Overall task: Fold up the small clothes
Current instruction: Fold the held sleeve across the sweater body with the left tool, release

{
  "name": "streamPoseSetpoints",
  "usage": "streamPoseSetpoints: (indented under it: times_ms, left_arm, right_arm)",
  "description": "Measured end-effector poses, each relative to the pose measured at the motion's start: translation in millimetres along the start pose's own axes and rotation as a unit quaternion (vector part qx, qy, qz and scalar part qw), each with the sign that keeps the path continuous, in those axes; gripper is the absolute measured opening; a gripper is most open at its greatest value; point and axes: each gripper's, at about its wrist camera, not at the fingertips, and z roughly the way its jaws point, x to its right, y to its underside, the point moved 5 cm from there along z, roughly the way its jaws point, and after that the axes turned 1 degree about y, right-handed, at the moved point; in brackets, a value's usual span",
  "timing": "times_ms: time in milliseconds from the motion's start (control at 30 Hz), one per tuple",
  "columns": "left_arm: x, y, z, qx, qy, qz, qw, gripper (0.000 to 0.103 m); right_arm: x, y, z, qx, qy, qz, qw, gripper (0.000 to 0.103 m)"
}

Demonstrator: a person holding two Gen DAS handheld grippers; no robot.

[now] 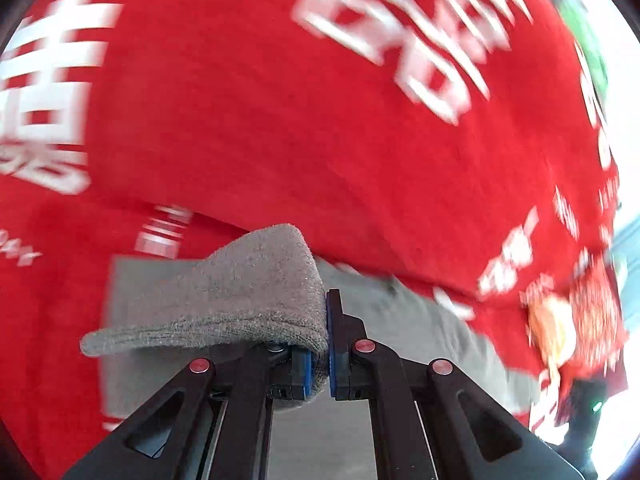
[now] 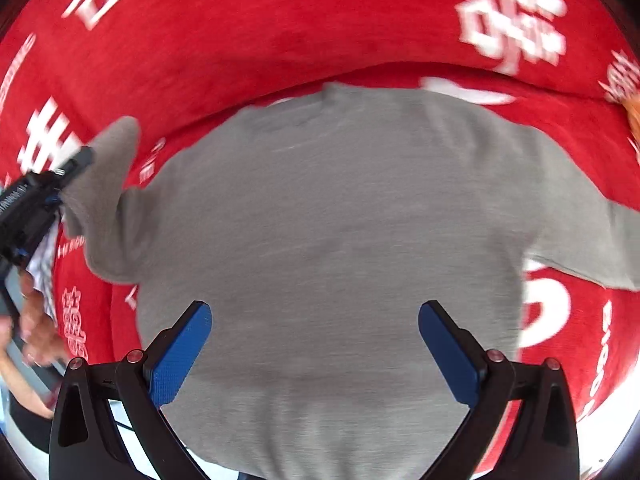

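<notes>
Left gripper [image 1: 328, 344] is clamped on the cuff end of a grey sweater's sleeve [image 1: 256, 292], the knit pinched between its blue pads and bulging up and away to the left of the fingers. Right gripper [image 2: 314, 344] hangs released, jaws spread wide with nothing between them, directly above the sweater's body.

The grey sweater [image 2: 340, 240] lies spread flat on a red cloth with white lettering [image 2: 280, 24], its neckline at the far end from the right gripper and its hem passing beneath that gripper's fingers. In the right wrist view the left gripper [image 2: 60, 188] shows far off to the left, lifting the near-side sleeve [image 2: 108, 184] clear of the cloth; the other sleeve [image 2: 592, 236] stretches out flat to the right.

My reading is that folding has barely begun: the body is unfolded, one sleeve is picked up but not laid across the torso, and the second sleeve and the lengthwise folds all remain.

Both views are smeared by motion blur, so the lettering cannot be read. The far sleeve's cuff is cut off at the right edge, and the hem runs out of view at the bottom. A hand [image 2: 36, 320] shows only partly at the left margin. Orange and green shapes beyond the cloth in the left wrist view are too blurred to identify.
</notes>
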Motion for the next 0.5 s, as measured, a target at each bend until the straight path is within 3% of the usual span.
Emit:
streamPoseSetpoints:
  times_ms: [133,267,300,400,433,467,500]
  left_arm:
    - [63.0,42.0,72.2,-0.087,-0.006,0.066,0.9940,0.006]
    - [75.7,85.7,110.5,-0.151,-0.054,0.091,0.9829,0.010]
    - [73.0,91.7,114.1,-0.162,-0.060,0.093,0.9805,0.018]
    - [79.2,96.7,109.5,-0.157,-0.058,0.105,0.9803,0.061]
    - [82.0,93.5,99.8,-0.148,-0.077,0.119,0.9788,0.091]
    - [82.5,91.0,92.7,-0.139,-0.083,0.124,0.9790,0.098]
    - [82.5,86.0,78.8,-0.122,-0.084,0.129,0.9806,0.098]
  right_arm:
    - [49.3,-1.8,0.9,-0.004,0.011,0.039,0.999,0.103]
    - [84.8,2.8,10.2,-0.014,0.022,0.064,0.998,0.103]
    - [89.4,4.4,11.4,-0.015,0.024,0.067,0.997,0.103]
    - [96.9,4.3,15.1,-0.019,0.030,0.069,0.997,0.103]
    - [94.9,2.5,15.1,-0.018,0.031,0.066,0.997,0.103]
    - [91.7,0.0,14.7,-0.016,0.031,0.060,0.998,0.103]
    - [86.5,-3.9,13.6,-0.012,0.033,0.050,0.998,0.103]
